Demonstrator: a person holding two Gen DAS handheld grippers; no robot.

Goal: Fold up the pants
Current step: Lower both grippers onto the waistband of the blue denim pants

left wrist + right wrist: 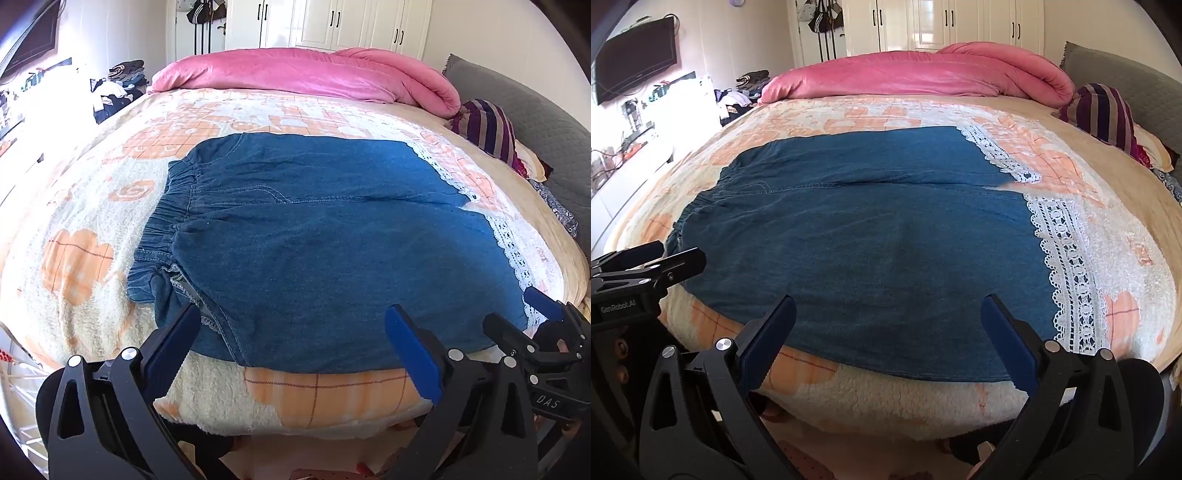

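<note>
Blue denim pants [314, 236] with white lace hems [506, 236] lie flat on the bed, elastic waistband [162, 225] to the left, legs to the right. They also show in the right wrist view [871, 240], lace hems [1067, 266] at right. My left gripper [295, 325] is open and empty, hovering over the near edge of the pants by the waist. My right gripper [888, 317] is open and empty over the near leg's edge. The right gripper also shows in the left wrist view [532, 317], and the left gripper in the right wrist view [665, 266].
The bed has a fleecy cream and orange blanket [85, 266]. A rolled pink duvet [303, 74] lies at the far side. A striped pillow [487, 125] and grey headboard [546, 122] are at the right. Clothes pile [118, 88] and a wall TV [635, 59] at left.
</note>
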